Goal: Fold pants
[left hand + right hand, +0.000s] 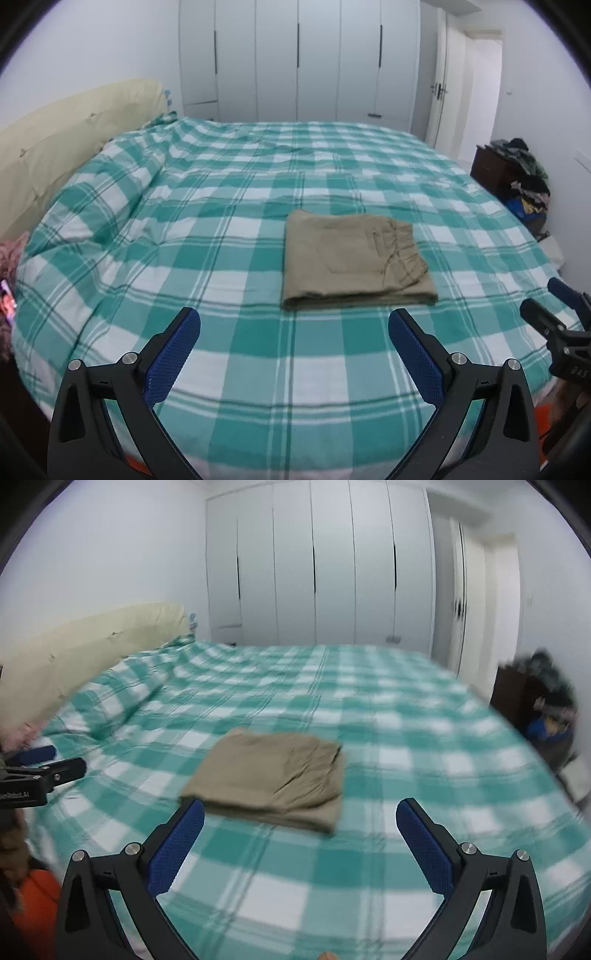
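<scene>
The left gripper [294,325] hangs over the near edge of the bed with its blue pads spread wide and nothing between them. Just ahead of it and slightly to the right, the khaki pants [354,258] lie folded into a flat rectangle on the green-and-white checked bedspread [207,206], clear of both fingers. The right gripper [300,819] is likewise spread wide and empty; in its view the pants [273,775] sit just ahead and to the left, with its left fingertip overlapping their near corner in the picture, though the blur there leaves it unclear whether it touches the cloth. Nothing lies on the spread between either claw and the pants.

Far to the left of both claws a cream headboard [74,129] runs along the wall. Straight ahead, beyond the bed, stands a white wardrobe [295,59]. Well off to the right are a dark cabinet [491,166] and a heap of clothes [528,177] against the wall.
</scene>
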Tool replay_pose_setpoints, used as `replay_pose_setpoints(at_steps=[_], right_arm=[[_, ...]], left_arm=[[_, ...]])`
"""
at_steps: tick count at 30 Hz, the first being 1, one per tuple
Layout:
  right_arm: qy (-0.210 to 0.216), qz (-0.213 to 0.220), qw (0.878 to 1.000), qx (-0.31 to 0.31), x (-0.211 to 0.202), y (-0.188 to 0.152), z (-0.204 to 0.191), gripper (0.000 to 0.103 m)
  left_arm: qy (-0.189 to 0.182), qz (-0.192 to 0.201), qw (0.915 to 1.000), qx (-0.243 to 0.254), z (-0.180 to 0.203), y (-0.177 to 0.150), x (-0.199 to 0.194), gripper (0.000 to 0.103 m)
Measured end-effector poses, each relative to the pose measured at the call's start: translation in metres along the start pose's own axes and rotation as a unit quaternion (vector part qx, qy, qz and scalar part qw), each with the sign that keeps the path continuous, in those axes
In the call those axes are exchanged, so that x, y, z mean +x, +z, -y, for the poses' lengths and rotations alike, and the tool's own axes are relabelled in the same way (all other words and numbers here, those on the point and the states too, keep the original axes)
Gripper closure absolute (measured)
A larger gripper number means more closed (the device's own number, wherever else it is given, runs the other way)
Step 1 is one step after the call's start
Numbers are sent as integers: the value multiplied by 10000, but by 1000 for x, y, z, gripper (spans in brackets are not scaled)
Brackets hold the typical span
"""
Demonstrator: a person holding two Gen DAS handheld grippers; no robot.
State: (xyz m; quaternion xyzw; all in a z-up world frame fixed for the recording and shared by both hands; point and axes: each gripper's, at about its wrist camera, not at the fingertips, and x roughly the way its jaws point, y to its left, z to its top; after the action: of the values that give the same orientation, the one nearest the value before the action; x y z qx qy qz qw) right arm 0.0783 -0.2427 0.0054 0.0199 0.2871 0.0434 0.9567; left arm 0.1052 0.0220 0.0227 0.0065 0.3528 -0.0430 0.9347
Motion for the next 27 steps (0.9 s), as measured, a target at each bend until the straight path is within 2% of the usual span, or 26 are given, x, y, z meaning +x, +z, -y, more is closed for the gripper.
replay_pose_setpoints(at_steps=[3,5,7,9,13,18,27], right_arm=[[96,-343,9993,102,-4,-2,-10,0],[6,-561,9983,138,-12,-3,-16,0],[-87,-761,9970,145,-17,-5,-22,0],[-138,-1036,9943,186,-22,-9,-27,0],[74,-1361,9903,275,-34,-14,-35,0],[30,-1515,9884,-37,-49,-17,-52,0],[17,-1656,9860,-220,-60,-12,-66,0]], left_arm=[[424,-71,9986,308,5,-11,-10,1],[493,-171,9971,560,10,-19,-14,1],[418,-441,9963,603,13,-29,-17,1],[300,-494,9968,551,13,-38,-23,1],[101,-608,9966,551,17,-52,-34,0],[-67,-840,9953,482,23,-52,-40,0],[-41,-1053,9923,647,39,-51,-51,1]])
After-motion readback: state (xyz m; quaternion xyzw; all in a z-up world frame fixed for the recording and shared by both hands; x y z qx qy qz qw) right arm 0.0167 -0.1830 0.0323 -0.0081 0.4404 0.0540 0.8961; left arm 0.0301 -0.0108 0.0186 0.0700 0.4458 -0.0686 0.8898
